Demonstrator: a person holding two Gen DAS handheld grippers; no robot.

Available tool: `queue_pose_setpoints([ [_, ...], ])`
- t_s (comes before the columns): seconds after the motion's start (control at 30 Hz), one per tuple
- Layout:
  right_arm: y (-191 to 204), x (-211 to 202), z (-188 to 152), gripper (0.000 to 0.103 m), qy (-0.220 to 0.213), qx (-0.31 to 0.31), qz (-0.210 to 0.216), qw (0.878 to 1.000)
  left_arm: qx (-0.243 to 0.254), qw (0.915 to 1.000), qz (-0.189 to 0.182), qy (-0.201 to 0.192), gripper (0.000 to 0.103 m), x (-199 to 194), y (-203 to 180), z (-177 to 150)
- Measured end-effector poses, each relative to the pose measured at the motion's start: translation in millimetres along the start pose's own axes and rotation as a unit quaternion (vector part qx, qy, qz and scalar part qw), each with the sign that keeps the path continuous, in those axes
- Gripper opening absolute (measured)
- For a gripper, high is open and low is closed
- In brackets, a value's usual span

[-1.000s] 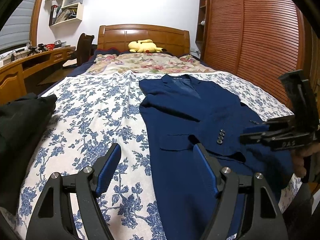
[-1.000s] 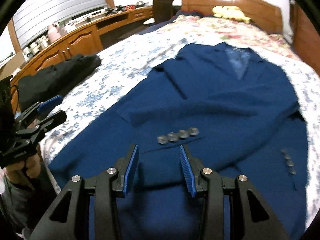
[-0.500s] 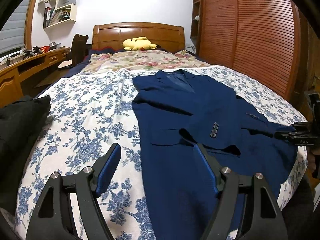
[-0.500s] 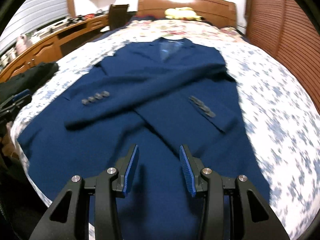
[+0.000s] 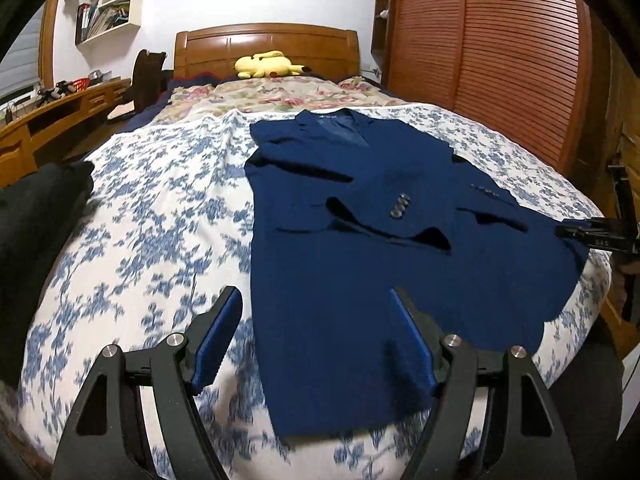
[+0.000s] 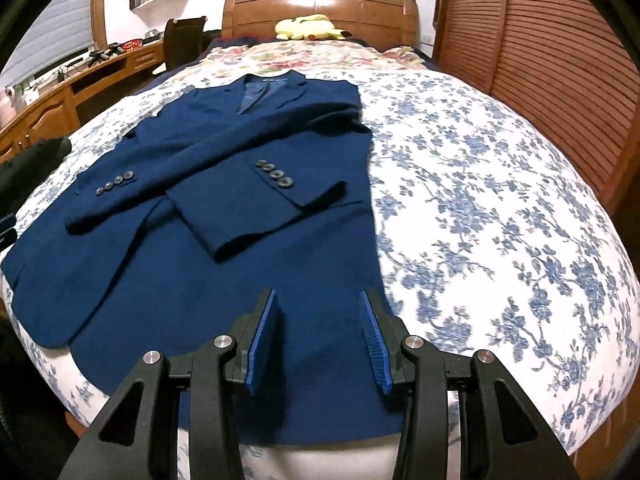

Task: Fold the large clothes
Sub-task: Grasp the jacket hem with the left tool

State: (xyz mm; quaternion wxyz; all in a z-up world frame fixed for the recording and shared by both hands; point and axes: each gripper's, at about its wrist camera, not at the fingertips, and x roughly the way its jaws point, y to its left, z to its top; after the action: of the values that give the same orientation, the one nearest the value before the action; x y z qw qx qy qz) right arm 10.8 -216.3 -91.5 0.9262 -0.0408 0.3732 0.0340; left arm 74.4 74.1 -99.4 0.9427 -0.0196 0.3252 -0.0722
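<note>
A navy blue suit jacket (image 5: 360,216) lies flat on the bed, collar toward the headboard, both sleeves folded across its front. It also shows in the right wrist view (image 6: 224,184), with sleeve buttons (image 6: 276,174) visible. My left gripper (image 5: 316,336) is open and empty, above the jacket's lower left hem corner. My right gripper (image 6: 318,332) is open and empty, above the jacket's lower right hem. The right gripper also shows at the right edge of the left wrist view (image 5: 596,232).
The bed has a blue floral sheet (image 6: 500,200) and a wooden headboard (image 5: 266,46). A yellow plush toy (image 5: 266,65) lies by the pillows. A black garment (image 5: 36,216) sits at the bed's left edge. A wooden desk (image 5: 44,120) stands left, a slatted wardrobe (image 5: 500,60) right.
Both grippers have pulled back toward the foot of the bed. The right gripper has swung rightward from over the sleeves to the lower right hem. The jacket lies still.
</note>
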Motion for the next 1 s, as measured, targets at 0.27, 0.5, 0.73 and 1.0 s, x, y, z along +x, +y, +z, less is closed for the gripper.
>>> queue_pose_setpoints([
  [0.27, -15, 3, -12, 0.057, 0.019, 0.023, 0.009, 1.000, -0.006, 0.9996, 0.021, 0.017, 0.073, -10, 10, -6],
  [0.5, -22, 7, -17, 0.059, 0.017, 0.029, 0.024, 0.999, -0.010, 0.9992, 0.018, 0.036, 0.048, -12, 15, -16],
  [0.73, -25, 12, -19, 0.060, 0.016, 0.024, 0.030, 0.999, -0.016, 0.9986, 0.012, 0.049, 0.046, -9, 13, -19],
  [1.0, -26, 13, -22, 0.060, 0.012, 0.022, 0.036, 0.999, -0.024, 0.9978, 0.006, 0.062, 0.043, -6, 12, -27],
])
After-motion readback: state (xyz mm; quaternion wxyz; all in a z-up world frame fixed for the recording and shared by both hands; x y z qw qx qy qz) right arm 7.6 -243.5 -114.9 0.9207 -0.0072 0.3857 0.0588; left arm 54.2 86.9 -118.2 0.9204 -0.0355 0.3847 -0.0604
